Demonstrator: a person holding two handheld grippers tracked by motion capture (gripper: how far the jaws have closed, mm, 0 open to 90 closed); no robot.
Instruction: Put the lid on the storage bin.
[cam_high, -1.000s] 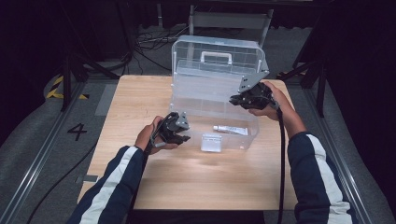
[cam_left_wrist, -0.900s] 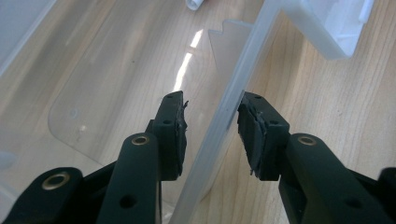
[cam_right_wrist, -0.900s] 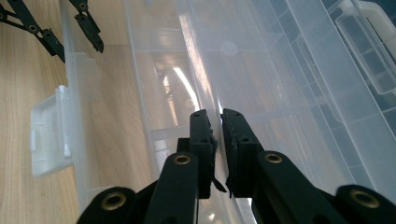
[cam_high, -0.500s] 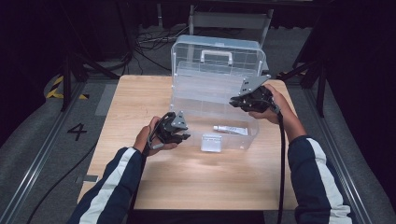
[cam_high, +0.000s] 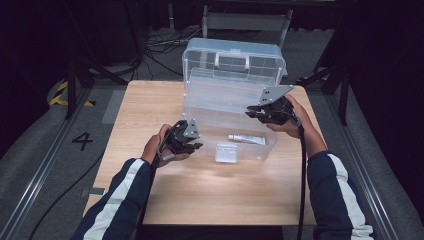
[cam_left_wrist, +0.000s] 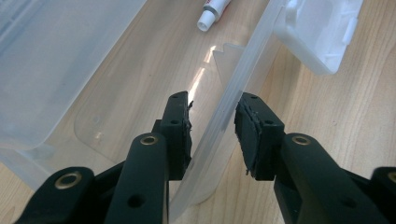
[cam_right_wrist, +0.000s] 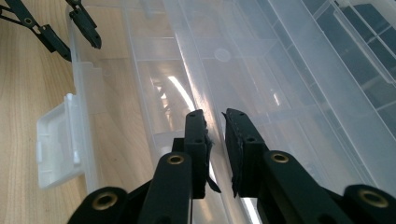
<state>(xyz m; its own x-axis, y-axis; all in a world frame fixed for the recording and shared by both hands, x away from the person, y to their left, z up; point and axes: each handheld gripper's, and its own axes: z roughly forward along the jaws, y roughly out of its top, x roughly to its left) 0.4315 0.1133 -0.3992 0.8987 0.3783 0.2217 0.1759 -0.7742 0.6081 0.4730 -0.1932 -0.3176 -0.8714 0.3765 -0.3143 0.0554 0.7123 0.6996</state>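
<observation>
A clear plastic storage box (cam_high: 197, 112) stands on the wooden table (cam_high: 150, 100) with its lid (cam_high: 235, 57) raised. A small white tube (cam_high: 246, 139) (cam_left_wrist: 215, 9) lies on the box floor. My left gripper (cam_high: 197, 145) (cam_left_wrist: 212, 105) straddles the box's front wall (cam_left_wrist: 233, 93) near its left corner. Its jaws have just been opening, and the pads stand clear of the wall. My right gripper (cam_high: 250, 112) (cam_right_wrist: 215, 116) sits at the box's right side, over the rim of a clear inner tray (cam_right_wrist: 196, 70). Its jaws have just been opening too, with that rim in the narrow gap.
The box's white latch (cam_high: 226, 152) (cam_left_wrist: 322, 32) (cam_right_wrist: 56, 144) hangs flipped out from the front wall. In the right gripper view, the left gripper (cam_right_wrist: 84, 51) shows far off on that wall. Dark floor, cables and stands surround the table.
</observation>
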